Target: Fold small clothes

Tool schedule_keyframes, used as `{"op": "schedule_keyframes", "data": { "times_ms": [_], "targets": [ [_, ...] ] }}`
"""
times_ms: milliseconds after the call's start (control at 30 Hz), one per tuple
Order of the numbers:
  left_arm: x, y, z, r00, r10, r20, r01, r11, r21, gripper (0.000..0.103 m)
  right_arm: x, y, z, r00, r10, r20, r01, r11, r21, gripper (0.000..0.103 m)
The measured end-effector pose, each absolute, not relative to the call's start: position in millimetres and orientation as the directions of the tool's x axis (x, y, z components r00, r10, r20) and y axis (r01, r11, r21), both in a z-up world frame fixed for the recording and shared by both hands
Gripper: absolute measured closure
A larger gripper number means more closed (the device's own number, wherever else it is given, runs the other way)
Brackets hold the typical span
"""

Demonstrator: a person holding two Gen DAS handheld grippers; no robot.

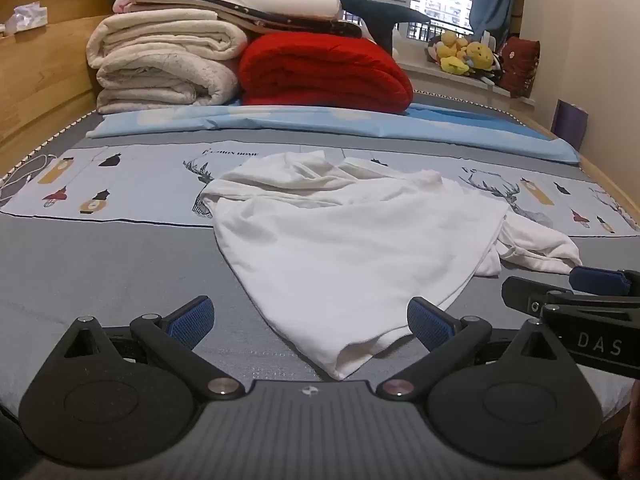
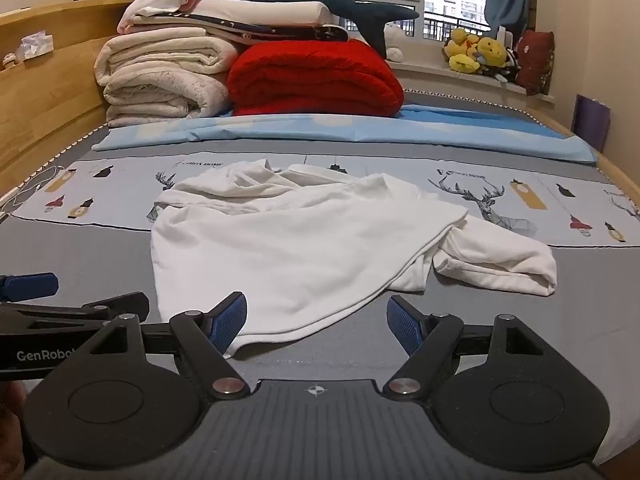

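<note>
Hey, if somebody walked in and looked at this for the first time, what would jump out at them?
Probably the crumpled white garment lying unfolded in the middle of the bed, just ahead of the open left gripper and open right gripper. Behind it, at the far end of the bed, the bright red folded blanket stands out beside a stack of cream blankets. Yellow plush toys sit on the windowsill at the far right.

Right gripper (image 1: pixel 592 284) cut off at edge
</note>
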State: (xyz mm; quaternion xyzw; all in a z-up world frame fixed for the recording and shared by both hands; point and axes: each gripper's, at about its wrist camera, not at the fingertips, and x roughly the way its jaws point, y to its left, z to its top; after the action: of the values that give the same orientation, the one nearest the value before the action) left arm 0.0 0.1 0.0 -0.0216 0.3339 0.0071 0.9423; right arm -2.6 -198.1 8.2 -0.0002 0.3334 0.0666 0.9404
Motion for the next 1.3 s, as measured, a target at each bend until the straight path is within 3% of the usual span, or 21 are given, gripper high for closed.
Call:
{"op": "schedule_keyframes", "data": {
  "times_ms": [1300],
  "targets": [
    [-1.0,1.0,-0.2,0.779,0.002,-0.626,-0.028,0.999,-0.032,0.0,-2.8,-195.6,11.3,0.774,0.126,-0.621,-0.139,0.99,0.028,0.028]
  ]
}}
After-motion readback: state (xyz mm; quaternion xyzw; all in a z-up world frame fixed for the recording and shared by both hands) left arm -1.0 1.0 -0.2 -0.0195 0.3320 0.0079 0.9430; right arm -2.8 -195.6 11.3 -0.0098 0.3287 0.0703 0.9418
